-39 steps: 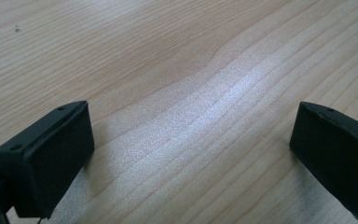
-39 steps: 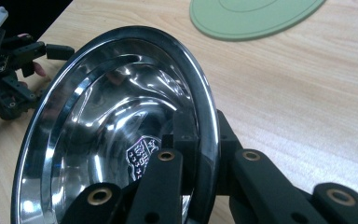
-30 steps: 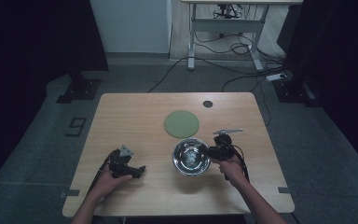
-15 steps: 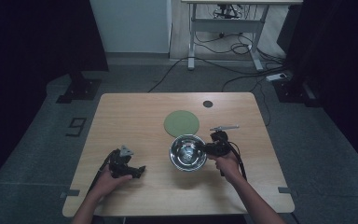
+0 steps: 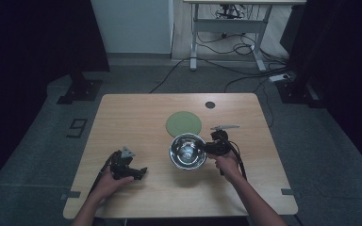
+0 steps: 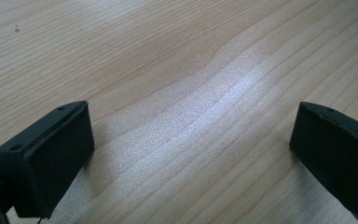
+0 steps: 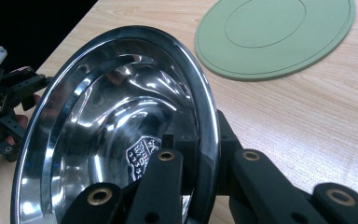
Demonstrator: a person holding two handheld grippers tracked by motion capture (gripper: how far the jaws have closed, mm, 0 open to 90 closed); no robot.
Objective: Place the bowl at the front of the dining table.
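While your right hand-held gripper [image 7: 200, 154] clamps the steel bowl's [image 7: 121, 126] rim, tilted beside the green mat [image 7: 275, 37], your left hand-held gripper [image 6: 191, 154] gapes wide over the table [image 6: 168, 56].

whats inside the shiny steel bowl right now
Inside the shiny round steel bowl, reflections and a small printed mark show; the right gripper clamps its rim, one jaw inside. That jaw hides part of the wall.

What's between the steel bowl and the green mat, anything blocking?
Nothing visible. The right gripper is shut on the rim of the steel bowl, one of the fingers inside it and one outside. The green mat lies just beyond the bowl with bare table between, and nothing on it.
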